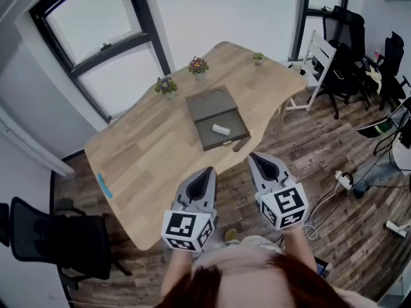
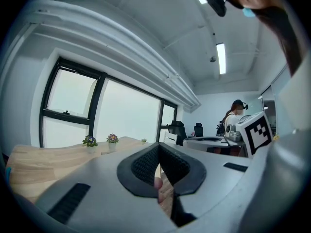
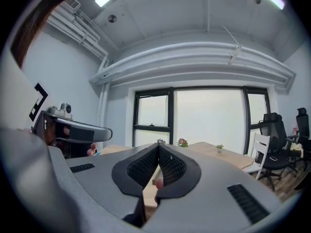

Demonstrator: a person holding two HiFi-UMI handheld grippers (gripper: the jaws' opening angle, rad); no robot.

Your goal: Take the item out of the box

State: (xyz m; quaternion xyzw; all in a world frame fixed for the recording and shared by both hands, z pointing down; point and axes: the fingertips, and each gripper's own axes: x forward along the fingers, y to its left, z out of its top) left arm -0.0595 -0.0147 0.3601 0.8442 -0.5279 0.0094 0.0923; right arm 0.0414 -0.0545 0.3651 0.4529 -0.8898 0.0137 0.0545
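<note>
Plainly neither gripper has reached the box (image 1: 200, 102) yet: the left gripper (image 1: 207, 174) and right gripper (image 1: 257, 160) hang low in the frame, off the near edge of the counter (image 1: 148, 153), each with its jaws pressed together on nothing. A small white item (image 1: 221, 129) lies in the open box's lower half, centre frame. I'd come in over the near rim, part one pair of jaws before lowering, and pinch the item across its narrow side
</note>
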